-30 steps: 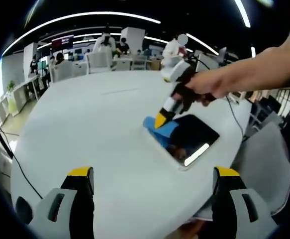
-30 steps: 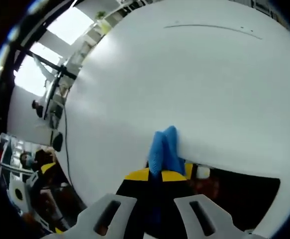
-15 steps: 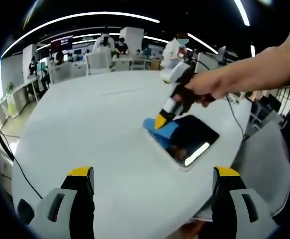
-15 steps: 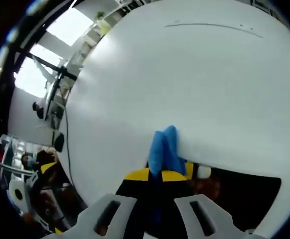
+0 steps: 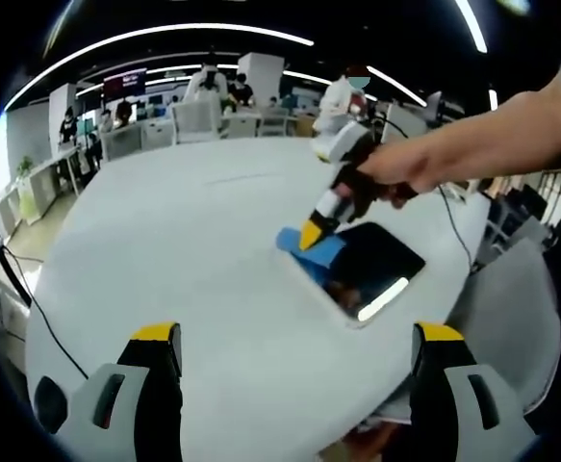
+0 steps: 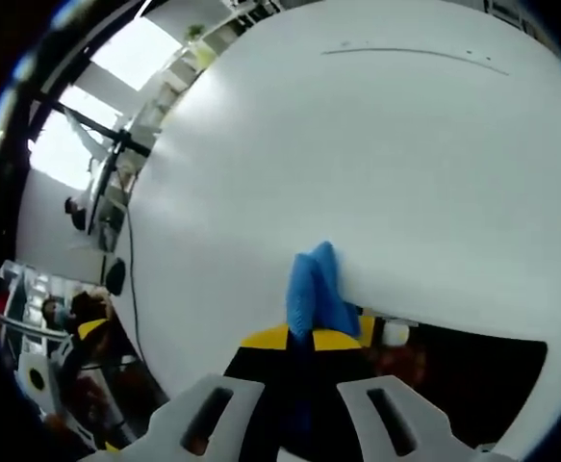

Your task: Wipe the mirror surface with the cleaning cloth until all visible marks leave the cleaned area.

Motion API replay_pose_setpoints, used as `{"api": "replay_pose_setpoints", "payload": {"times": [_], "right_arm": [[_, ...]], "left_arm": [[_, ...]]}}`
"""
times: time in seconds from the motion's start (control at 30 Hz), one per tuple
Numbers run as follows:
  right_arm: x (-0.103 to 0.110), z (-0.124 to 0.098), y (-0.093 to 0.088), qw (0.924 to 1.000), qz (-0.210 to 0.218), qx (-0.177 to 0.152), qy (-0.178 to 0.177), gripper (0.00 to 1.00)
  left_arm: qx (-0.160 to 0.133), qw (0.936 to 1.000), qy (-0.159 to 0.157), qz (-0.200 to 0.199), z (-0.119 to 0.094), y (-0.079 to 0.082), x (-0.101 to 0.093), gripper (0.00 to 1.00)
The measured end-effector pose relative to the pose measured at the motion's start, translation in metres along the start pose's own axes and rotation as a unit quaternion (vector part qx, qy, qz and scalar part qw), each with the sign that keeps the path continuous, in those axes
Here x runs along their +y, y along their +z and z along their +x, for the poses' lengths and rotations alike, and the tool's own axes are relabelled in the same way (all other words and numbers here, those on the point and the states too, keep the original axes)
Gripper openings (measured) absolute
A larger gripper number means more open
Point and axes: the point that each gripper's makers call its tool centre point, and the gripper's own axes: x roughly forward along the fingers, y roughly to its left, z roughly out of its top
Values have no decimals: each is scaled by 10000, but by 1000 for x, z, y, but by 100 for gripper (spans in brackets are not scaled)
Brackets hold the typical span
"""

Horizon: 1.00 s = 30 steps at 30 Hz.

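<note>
A dark rectangular mirror [image 5: 371, 269] lies flat on the round white table [image 5: 184, 250], right of centre in the left gripper view. The blue cleaning cloth [image 5: 314, 247] rests on the mirror's far left corner. My right gripper [image 5: 311, 234], held by a hand, presses down on it there, shut on the cloth. In the right gripper view the blue cloth [image 6: 314, 294] sticks up between the closed yellow-tipped jaws of my right gripper [image 6: 299, 339], with the mirror's [image 6: 463, 371] dark edge just to the right. My left gripper [image 5: 294, 337] hangs open near the table's front edge, holding nothing.
A thin dark line [image 5: 230, 177] runs across the far part of the table. White chairs [image 5: 191, 117] and several people stand behind it. A cable [image 5: 30, 308] trails off the table's left side. A grey chair [image 5: 511, 318] sits at the right.
The cloth and right gripper have edged slightly toward the mirror's far left corner. The left gripper stays put.
</note>
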Motion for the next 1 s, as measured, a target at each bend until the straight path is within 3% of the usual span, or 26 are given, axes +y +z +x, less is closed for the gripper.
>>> {"api": "replay_pose_setpoints", "payload": {"times": [0.6, 1.0], "right_arm": [[8, -6, -27, 9999, -64, 14, 110, 1], [16, -8, -47, 9994, -270, 192, 123, 1]], "left_arm": [[-49, 10000, -12, 14, -1, 2, -10, 100], [-81, 10000, 3, 18, -4, 2, -15, 100]]}}
